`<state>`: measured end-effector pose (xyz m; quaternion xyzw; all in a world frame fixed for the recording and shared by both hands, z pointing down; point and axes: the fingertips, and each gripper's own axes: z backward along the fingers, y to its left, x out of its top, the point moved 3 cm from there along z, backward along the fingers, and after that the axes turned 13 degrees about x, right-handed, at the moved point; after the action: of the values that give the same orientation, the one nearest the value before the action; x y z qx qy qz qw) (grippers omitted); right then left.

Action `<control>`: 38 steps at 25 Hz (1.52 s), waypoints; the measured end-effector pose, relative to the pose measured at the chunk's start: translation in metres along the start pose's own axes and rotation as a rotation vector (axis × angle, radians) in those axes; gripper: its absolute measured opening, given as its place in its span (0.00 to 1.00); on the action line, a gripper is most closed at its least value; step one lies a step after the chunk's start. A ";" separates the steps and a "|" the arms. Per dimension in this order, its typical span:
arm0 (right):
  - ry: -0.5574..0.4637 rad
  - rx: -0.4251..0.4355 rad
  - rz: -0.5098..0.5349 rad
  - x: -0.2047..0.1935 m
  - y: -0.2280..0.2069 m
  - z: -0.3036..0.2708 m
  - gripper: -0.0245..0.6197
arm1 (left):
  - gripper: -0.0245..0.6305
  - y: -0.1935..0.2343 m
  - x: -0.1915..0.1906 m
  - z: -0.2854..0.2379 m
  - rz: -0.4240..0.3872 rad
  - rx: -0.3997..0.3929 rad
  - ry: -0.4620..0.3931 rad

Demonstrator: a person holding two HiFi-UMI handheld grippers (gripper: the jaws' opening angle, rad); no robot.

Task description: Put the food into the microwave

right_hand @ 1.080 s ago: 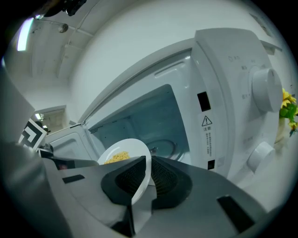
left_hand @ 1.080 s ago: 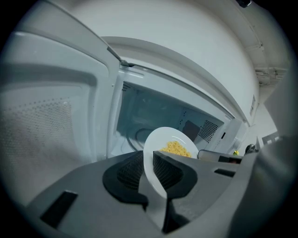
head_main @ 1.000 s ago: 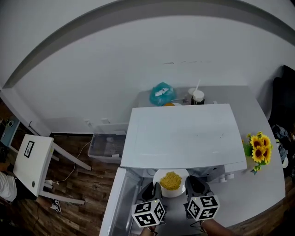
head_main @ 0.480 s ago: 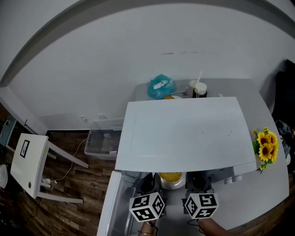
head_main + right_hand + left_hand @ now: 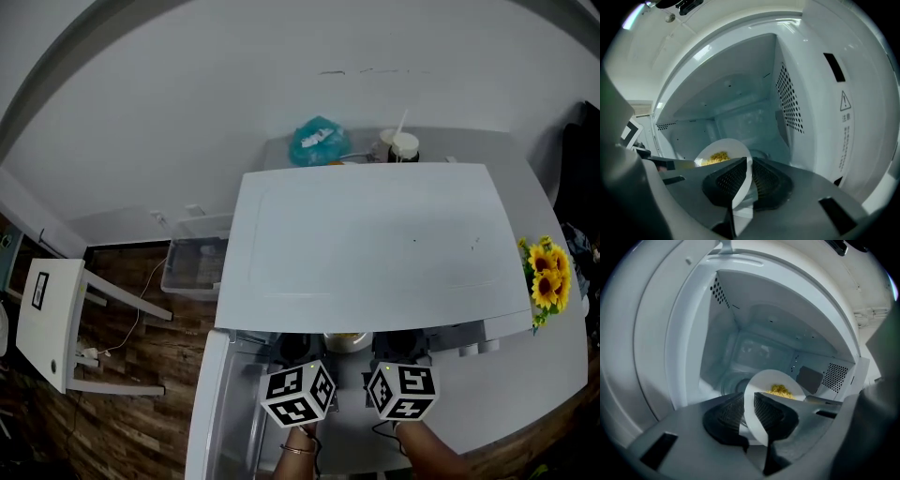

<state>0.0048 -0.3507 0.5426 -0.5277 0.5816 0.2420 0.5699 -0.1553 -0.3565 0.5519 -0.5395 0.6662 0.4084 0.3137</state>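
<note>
white plate [image 5: 771, 379] of yellow food [image 5: 780, 390], rim pinched by left gripper [image 5: 751, 414] and right gripper [image 5: 746, 182], just inside the microwave [image 5: 740, 117] mouth ahead of them. looks stiff, slick, breakable; opposite-rim holds suit it.

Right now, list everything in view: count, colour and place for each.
microwave: one, white, on the counter, door open
counter: one, grey, under the microwave
plate: one, white, at the microwave's opening, gripped at both sides
food: one heap, yellow, on the plate
bag: one, teal, behind the microwave
cup: one, white lid with a straw, right of the bag
sunflowers: one bunch, yellow, on the counter to the right of the microwave
bin: one, clear, on the floor to the left of the microwave
small table: one, white, on the wooden floor at far left
left gripper: one, grey with black pads, shut on the plate's rim
right gripper: one, same colours, shut on the opposite rim
</note>
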 end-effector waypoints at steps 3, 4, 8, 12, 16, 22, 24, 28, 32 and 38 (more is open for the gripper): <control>-0.007 -0.024 -0.001 -0.002 -0.002 -0.002 0.11 | 0.14 0.000 -0.002 -0.005 0.004 -0.002 -0.006; -0.008 -0.031 0.000 -0.003 -0.002 -0.003 0.11 | 0.14 0.000 -0.003 -0.007 0.006 -0.003 -0.007; -0.004 -0.048 0.030 -0.005 -0.001 -0.009 0.11 | 0.14 0.004 -0.004 -0.013 0.015 0.006 -0.015; 0.008 -0.074 0.064 -0.005 -0.002 -0.016 0.11 | 0.14 0.004 -0.004 -0.018 0.017 0.012 -0.023; 0.041 -0.110 0.083 -0.007 -0.002 -0.021 0.11 | 0.14 0.003 -0.003 -0.023 -0.007 0.030 -0.036; 0.044 -0.140 0.061 -0.008 -0.004 -0.021 0.11 | 0.14 0.002 -0.003 -0.023 -0.020 0.041 -0.051; 0.041 -0.145 0.054 -0.008 -0.004 -0.021 0.11 | 0.14 0.002 -0.002 -0.024 -0.019 0.047 -0.060; 0.039 -0.139 0.046 -0.007 -0.004 -0.021 0.11 | 0.14 0.001 -0.001 -0.024 -0.012 0.043 -0.066; 0.031 -0.120 0.053 -0.007 -0.004 -0.020 0.11 | 0.14 0.003 0.000 -0.020 -0.006 0.047 -0.072; 0.022 -0.085 0.075 -0.006 0.001 -0.010 0.11 | 0.14 0.008 0.001 -0.001 0.012 0.063 -0.094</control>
<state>-0.0013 -0.3569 0.5496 -0.5320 0.5964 0.2819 0.5309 -0.1631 -0.3570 0.5529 -0.5055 0.6667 0.4137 0.3589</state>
